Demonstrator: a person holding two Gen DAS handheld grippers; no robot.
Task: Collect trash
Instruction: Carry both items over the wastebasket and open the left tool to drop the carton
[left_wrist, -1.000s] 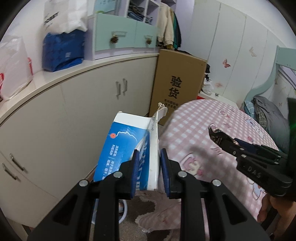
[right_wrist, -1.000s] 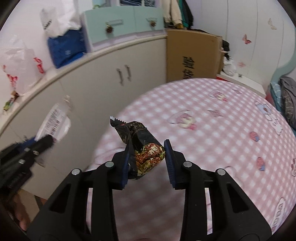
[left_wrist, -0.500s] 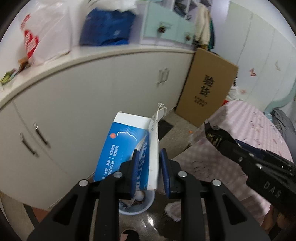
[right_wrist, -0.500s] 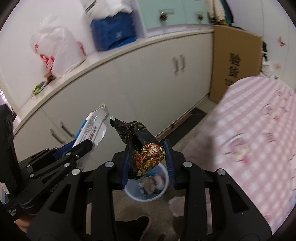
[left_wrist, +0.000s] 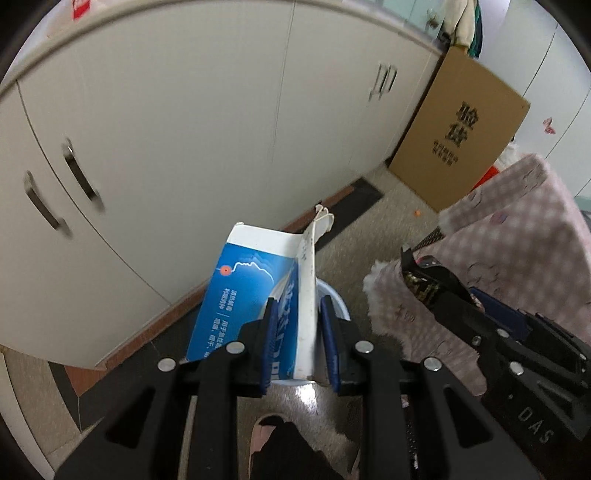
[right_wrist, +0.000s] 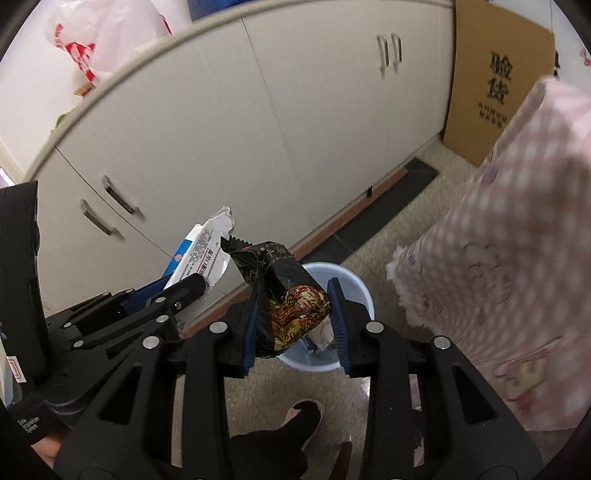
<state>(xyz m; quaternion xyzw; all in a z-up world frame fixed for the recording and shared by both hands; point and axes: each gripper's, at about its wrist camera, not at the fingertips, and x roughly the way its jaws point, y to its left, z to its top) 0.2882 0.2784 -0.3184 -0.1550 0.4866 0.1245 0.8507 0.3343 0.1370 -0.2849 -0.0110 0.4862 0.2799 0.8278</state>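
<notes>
Your right hand-held gripper (right_wrist: 295, 325) pinches the dark snack wrapper (right_wrist: 286, 295) low down: thin, crinkly film, probably near weightless and slippery, so grip across the crumpled body. Your left hand-held gripper (left_wrist: 298, 343) is clamped on the blue and white carton (left_wrist: 258, 295): light, flattened card that holds best at its folded edge. Both hang just above the pale bin (right_wrist: 354, 291) on the floor, in front of the cabinets (right_wrist: 295, 129).

White cabinets (left_wrist: 192, 122) w/ cardboard box (left_wrist: 458, 133), speckled floor (right_wrist: 399, 221), pink checked bedding (right_wrist: 517, 221).
</notes>
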